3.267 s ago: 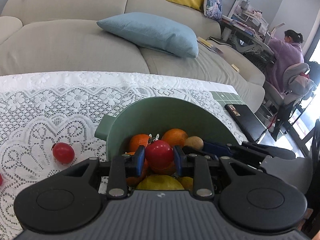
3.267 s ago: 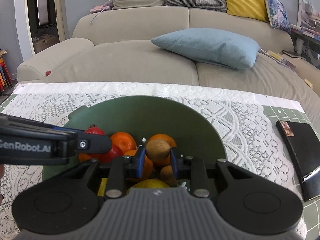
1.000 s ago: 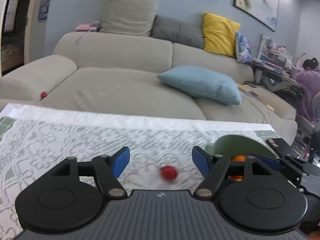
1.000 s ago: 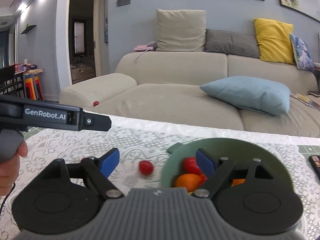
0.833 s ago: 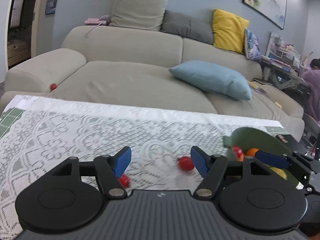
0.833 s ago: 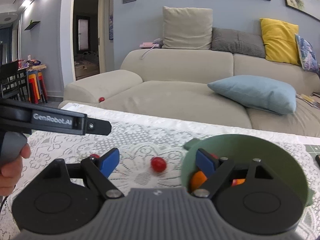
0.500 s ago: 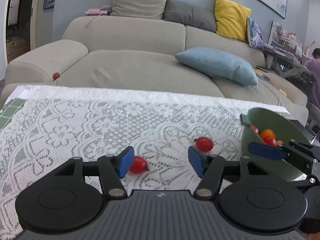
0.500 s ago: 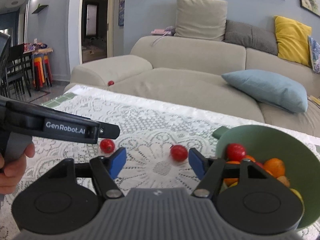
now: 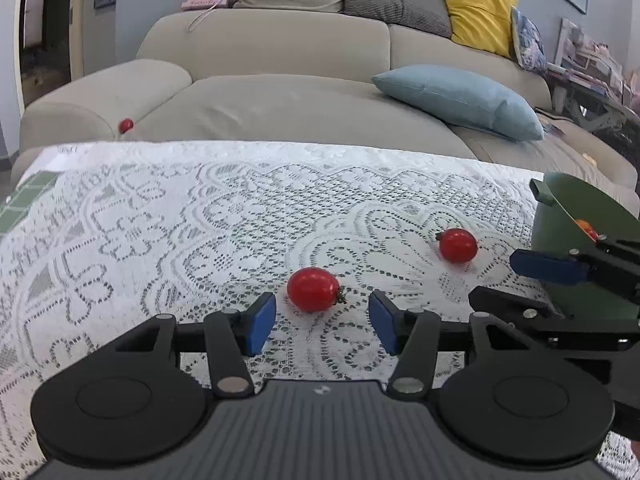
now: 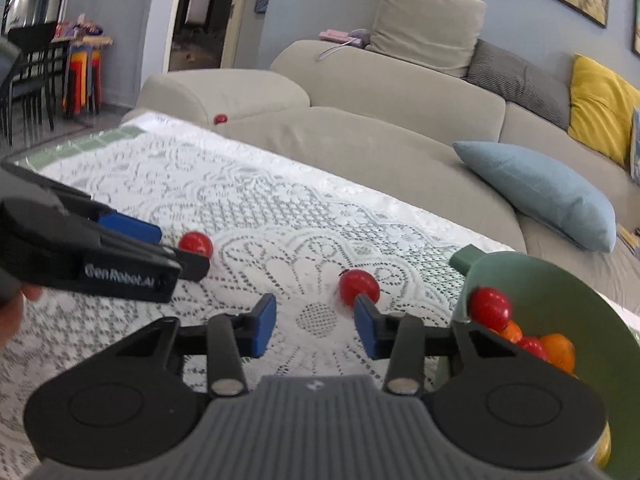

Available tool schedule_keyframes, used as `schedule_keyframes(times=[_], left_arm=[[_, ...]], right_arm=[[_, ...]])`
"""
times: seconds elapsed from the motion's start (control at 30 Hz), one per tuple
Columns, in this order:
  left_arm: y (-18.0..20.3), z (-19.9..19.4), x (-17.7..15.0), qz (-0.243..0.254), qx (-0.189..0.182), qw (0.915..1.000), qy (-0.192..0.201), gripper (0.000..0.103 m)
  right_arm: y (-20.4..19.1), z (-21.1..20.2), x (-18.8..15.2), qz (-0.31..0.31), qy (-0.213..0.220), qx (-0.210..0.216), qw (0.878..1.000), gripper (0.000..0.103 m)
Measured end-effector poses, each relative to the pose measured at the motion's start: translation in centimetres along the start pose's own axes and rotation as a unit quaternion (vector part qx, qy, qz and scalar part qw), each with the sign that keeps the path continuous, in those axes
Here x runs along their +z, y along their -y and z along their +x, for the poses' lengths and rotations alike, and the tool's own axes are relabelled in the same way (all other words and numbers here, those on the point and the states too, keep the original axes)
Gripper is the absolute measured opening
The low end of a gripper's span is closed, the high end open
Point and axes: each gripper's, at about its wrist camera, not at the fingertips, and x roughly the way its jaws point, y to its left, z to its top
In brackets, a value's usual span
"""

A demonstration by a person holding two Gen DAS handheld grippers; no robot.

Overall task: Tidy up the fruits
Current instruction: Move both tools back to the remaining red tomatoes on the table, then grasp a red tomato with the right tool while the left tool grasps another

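From the left wrist, the left tongs (image 9: 322,320) stand apart, having just been narrowing, with a cherry tomato (image 9: 313,289) lying on the lace cloth (image 9: 168,216) just ahead of the gap, not yet between the blue pads (image 9: 262,322). A second cherry tomato (image 9: 458,245) lies nearer the bench's right edge, close to the green bowl (image 9: 560,216), with the right tongs (image 9: 548,266) beside it. To pick well, I judge the left tongs should ease forward until the pads flank the fruit's middle, then close gently, since it looks soft and apt to roll. The cloth to the left and toward the far edge is open. From the right wrist, the right tongs (image 10: 316,322) also stand apart with nothing clamped, having just been closing; the second tomato sits just past the right pad's tip, off centre, so a small shift to the right seems needed. The bowl, holding tomatoes and oranges (image 10: 558,350), crowds the right side, and the left tongs occupy the left.
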Motion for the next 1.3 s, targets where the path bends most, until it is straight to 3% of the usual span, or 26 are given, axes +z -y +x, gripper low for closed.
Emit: schedule_keyframes(times=[0.5, 1.3], left_arm=[[-0.4, 1.0, 0.0, -0.017, -0.018, 0.9997, -0.004, 0.053], [-0.4, 2.0, 0.4, -0.021, -0.008, 0.9997, -0.014, 0.043]], right_arm=[[-1.2, 4.0, 1.3, -0.049, -0.004, -0.095, 0.994, 0.037], [-1.2, 8.2, 1.5, -0.109, -0.060, -0.112, 0.986, 0.026]])
